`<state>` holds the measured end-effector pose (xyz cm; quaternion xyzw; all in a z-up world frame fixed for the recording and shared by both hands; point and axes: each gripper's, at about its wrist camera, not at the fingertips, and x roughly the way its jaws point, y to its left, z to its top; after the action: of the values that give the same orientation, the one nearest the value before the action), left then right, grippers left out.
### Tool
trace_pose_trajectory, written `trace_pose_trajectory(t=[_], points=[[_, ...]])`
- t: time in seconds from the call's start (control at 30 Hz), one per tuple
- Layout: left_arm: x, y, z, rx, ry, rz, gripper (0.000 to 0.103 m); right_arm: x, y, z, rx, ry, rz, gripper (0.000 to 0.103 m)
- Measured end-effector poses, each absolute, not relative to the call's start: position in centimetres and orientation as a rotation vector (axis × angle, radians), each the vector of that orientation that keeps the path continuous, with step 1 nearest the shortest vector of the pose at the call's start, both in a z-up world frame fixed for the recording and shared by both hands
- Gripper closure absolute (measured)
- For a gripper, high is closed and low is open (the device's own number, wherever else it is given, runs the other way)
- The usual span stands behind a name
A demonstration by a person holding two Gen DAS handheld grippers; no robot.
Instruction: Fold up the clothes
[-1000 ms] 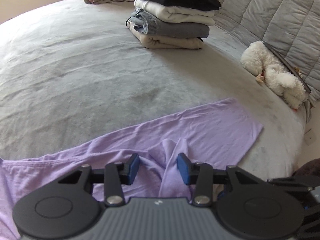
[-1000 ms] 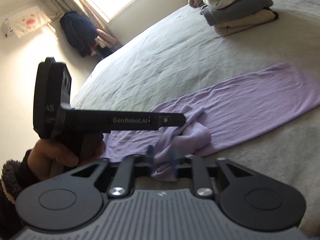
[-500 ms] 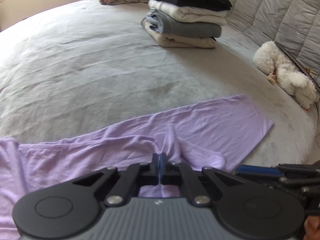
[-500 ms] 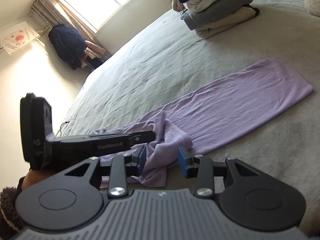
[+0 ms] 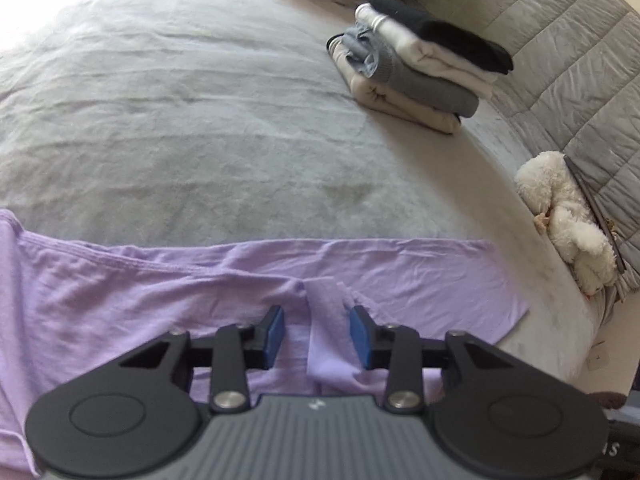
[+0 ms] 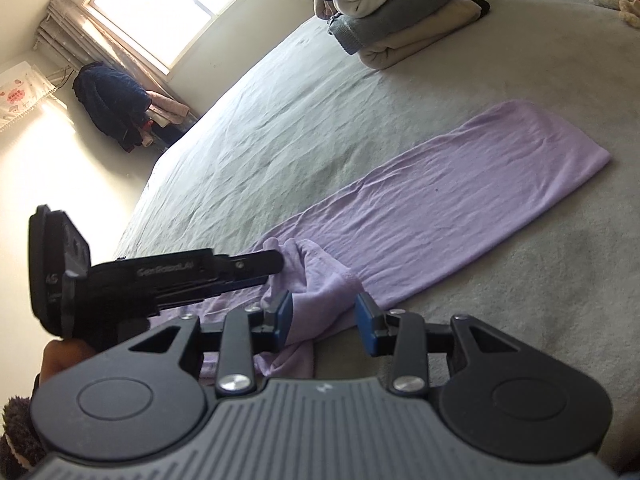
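The left gripper is opening, a raised fold of the purple shirt between its pads but unpressed. The right gripper stands part-open over the same bunch. The shirt lies flat on the bed — light, limp, likely slippery — best pinched at a hem or corner.

Left gripper, side bar: we read "GenRobot.AI", blurred.
Left gripper, round end plate: we make out "A5"; the second character is unclear.
Right gripper, at the bottom right corner of the left wrist view: we read a lone "S".
Wall hanging: red marks, too small to read.
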<state>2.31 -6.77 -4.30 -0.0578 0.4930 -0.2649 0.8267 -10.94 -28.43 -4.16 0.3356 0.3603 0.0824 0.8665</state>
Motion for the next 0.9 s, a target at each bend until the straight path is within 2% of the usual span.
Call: trace_pose_trajectory(t=[0.03, 0.07, 0.1, 0.4, 0.67, 0.9], points=[[2.3, -7.0, -4.3, -0.113, 1.057, -0.555, 0.079, -10.9, -28.4, -4.2, 0.701, 0.755, 0.174, 0.064], [2.2, -7.2, -4.2, -0.117, 1.073, -0.561, 0.098, -10.9, -28.4, -4.2, 0.700, 0.755, 0.177, 0.064], [2.2, -7.3, -4.0, -0.123, 1.090, -0.567, 0.099, -10.9, -28.4, -4.2, 0.700, 0.753, 0.180, 0.064], [2.0, -9.6, -0.1, -0.245, 1.111, -0.733, 0.099, -11.3, -27.9, -3.5, 0.673, 0.713, 0.211, 0.064], [0.7, -14.1, 1.9, -0.244, 1.150, -0.833, 0.099, -12.1, -28.5, -3.2, 0.677, 0.671, 0.204, 0.061], [-0.4, -16.3, 3.7, -0.216, 1.089, -0.854, 0.099, -13.2, -30.9, -3.8, 0.719, 0.656, 0.144, 0.061]])
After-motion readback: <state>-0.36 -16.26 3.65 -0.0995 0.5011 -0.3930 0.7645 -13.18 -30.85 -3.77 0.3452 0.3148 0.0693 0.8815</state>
